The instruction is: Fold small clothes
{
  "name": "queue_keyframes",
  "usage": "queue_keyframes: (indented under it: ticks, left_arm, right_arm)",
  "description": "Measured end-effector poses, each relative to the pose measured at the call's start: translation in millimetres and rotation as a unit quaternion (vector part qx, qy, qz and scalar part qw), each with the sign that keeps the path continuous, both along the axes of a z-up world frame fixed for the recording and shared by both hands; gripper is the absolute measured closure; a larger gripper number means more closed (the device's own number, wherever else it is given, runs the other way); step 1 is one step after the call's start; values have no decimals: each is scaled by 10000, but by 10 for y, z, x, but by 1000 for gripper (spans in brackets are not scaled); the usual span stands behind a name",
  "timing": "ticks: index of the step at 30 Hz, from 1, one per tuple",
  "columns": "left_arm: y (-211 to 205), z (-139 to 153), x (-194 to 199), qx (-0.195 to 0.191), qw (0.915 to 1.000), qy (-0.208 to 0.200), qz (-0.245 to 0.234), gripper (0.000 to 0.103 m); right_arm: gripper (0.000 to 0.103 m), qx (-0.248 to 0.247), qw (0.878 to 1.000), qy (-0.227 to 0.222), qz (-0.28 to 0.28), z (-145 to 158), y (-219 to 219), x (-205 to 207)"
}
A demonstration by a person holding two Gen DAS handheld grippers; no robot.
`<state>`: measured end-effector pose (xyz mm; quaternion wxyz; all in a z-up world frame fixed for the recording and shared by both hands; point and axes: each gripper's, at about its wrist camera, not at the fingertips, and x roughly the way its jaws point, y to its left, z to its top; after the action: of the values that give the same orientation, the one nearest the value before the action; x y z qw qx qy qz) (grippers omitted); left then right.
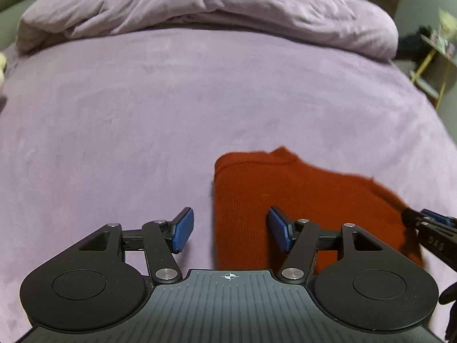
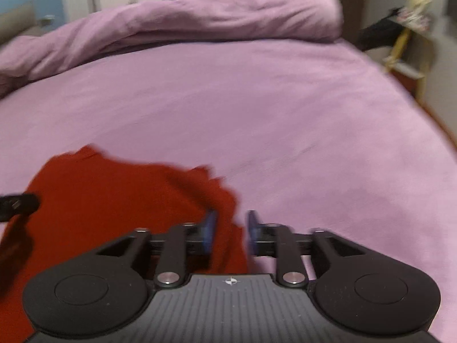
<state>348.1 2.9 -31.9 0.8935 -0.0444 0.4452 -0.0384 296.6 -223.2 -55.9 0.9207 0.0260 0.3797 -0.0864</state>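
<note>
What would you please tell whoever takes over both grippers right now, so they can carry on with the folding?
Left gripper: jaws open, nothing between the pads, poised over the left edge of the red garment.
Right gripper: jaws narrow with a gap showing; the garment's right edge sits in that gap, but the blurred view does not show whether it is gripped.
Garment: lies on the purple bed, near edge, seemingly already partly folded.
Duvet is bunched at the far end.
Left: finish the fold and smooth it flat.
</note>
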Motion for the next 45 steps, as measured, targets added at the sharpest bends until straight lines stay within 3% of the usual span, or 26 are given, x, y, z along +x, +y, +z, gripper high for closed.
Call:
queue_keyframes:
  ticks: [2, 3, 5, 10, 18, 23, 26, 31, 32, 33, 36, 39, 41, 43, 45]
  left_arm:
    - [-7, 29, 67, -14, 9999, -66, 96, 41]
    - [-45, 19, 130, 82, 9998, -53, 144, 41]
    - [-128, -44, 262, 162, 9996, -5, 235, 41]
    - [-341, -402, 537, 784, 9968, 135, 114, 39]
    - [-388, -577, 771, 937, 9952, 177, 230, 31]
    - [-359, -522, 666, 917, 9954, 108, 267, 30]
    - [-254, -381, 343, 824, 9966, -92, 23, 30]
    - [75, -125, -704, 278, 9967, -760, -64, 30]
    - [133, -108, -907, 169, 9970, -751, -65, 30]
    - [186, -111, -1126, 65, 9978, -657, -29, 30]
    - [332, -131, -1710, -255, 9970, -705, 217, 30]
    - [378, -162, -2031, -254, 9976, -558, 320, 32]
    - [355, -206, -2060, -260, 9986, -411, 204, 34]
    - [301, -241, -2020, -131, 9995, -244, 162, 39]
    - [222, -256, -1988, -87, 9998, -125, 118, 39]
  right_arm:
    - [74, 481, 9980, -353, 201, 134, 45, 14]
    - [74, 870, 9947, -298, 455, 148, 100, 98]
    - [76, 1197, 9909, 40, 611, 75, 220, 286]
    - [74, 499, 9959, 455, 598, -316, 390, 690]
    - [63, 357, 9979, 254, 485, -490, 434, 925]
    - [62, 363, 9979, 171, 510, -456, 432, 794]
    - [62, 777, 9945, 133, 692, -311, 319, 561]
    - [62, 1119, 9879, -348, 1019, -117, 17, -587]
    - [61, 1154, 9875, -388, 1001, -107, -49, -856]
    - [53, 1236, 9879, -272, 898, -131, -126, -1106]
    - [48, 2048, 9774, -100, 507, -202, -407, -1691]
    - [49, 2495, 9679, 121, 295, -239, -528, -1905]
    - [49, 2747, 9609, 131, 314, -256, -551, -1907]
    - [51, 3215, 9463, 107, 326, -291, -571, -1828]
    - [62, 3604, 9325, 146, 179, -330, -569, -1739]
